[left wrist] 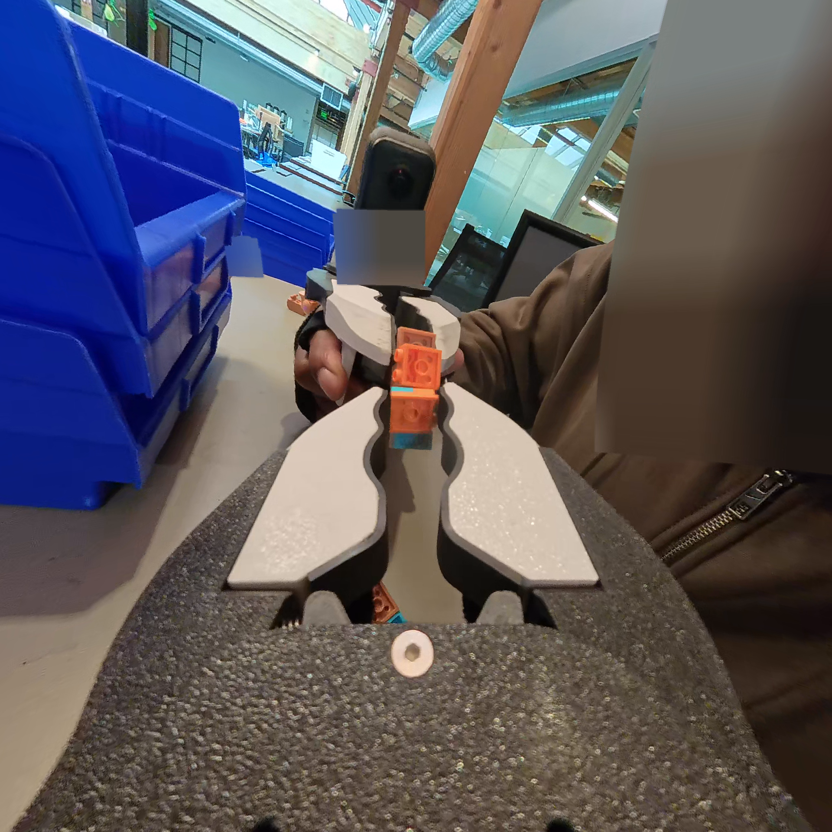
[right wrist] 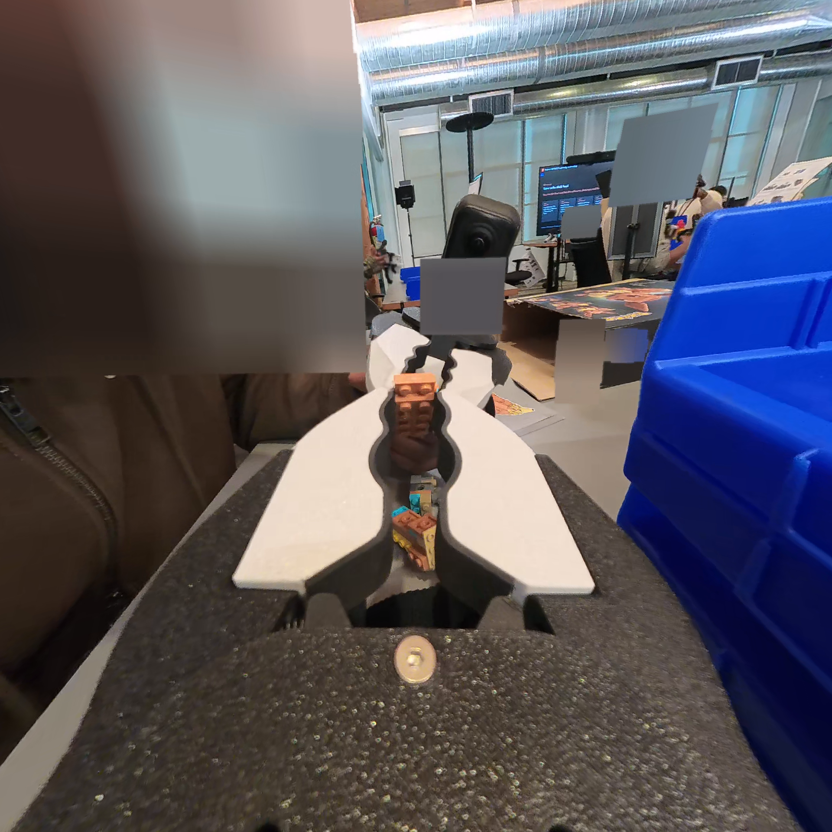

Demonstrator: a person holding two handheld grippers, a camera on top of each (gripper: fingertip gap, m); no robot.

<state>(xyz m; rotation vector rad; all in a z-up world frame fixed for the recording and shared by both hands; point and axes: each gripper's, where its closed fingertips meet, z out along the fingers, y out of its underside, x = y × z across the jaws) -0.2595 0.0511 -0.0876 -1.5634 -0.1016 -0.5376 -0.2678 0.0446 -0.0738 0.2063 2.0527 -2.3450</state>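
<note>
My left hand-held gripper [left wrist: 410,405] and right hand-held gripper [right wrist: 415,396] both clamp one studded orange brick stack [left wrist: 414,396], beside glossy blue bins [left wrist: 112,270].

Small unreadable writing on a far monitor [right wrist: 569,198] and a printed poster [right wrist: 594,301].

Workshop with wooden posts [left wrist: 477,112], silver ducts [right wrist: 585,40], glass walls [right wrist: 495,148].

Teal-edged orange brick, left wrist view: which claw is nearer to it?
Left. The left claw grips the teal-edged orange brick; the right claw holds the far end of the stack.
</note>
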